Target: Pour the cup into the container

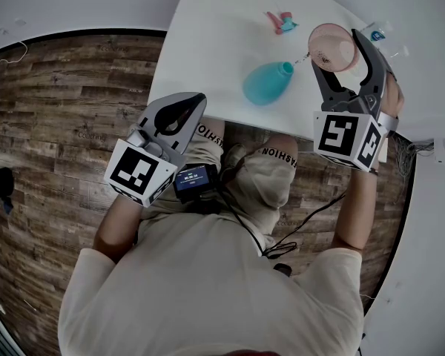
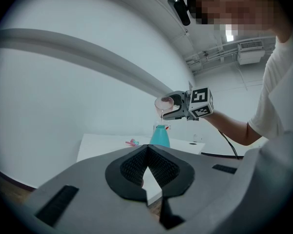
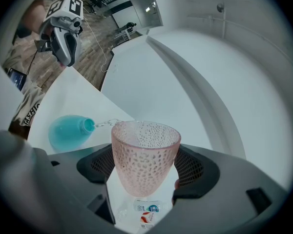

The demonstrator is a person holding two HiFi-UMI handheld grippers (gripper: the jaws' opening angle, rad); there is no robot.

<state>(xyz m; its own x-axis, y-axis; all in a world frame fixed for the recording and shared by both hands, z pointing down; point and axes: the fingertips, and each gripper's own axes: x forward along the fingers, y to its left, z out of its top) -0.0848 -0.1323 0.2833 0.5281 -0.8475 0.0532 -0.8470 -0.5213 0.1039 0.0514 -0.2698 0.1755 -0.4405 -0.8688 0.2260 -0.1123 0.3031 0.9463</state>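
Nearest, in the head view, the person's lap sits at 6 o'clock, with dark wood-plank floor (image 1: 59, 102) to the left and along the lower right. The left gripper (image 1: 195, 102) hangs at about 10 o'clock, just off the near edge of the white table (image 1: 215, 43). Its own view shows the tongs (image 2: 146, 152) pressed together at their tips with nothing between them.

The table's corner lies at 12 o'clock, and its near edge runs across just beyond the knees. Most of the top is bare, leaving open room to the left of the teal container (image 1: 267, 82). The container stands upright near the front edge, bulb-shaped with a narrow neck.

At 1 o'clock the right gripper (image 1: 343, 64) pinches the cup (image 1: 330, 43) between its ribbed pads (image 3: 190, 167). The cup is raised above the table and tipped toward the container. It is translucent pink with a dimpled wall (image 3: 145, 150) and a wide mouth. A thin clear thread of liquid (image 3: 105, 122) runs from its rim to the container's mouth.

Under the cup a clear plastic bottle (image 3: 146, 213) lies on the table. Further back, at 12 o'clock, is a small pink-and-teal object (image 1: 282, 23). Beyond the table rises a plain white wall (image 2: 63, 91) with a ledge across it.
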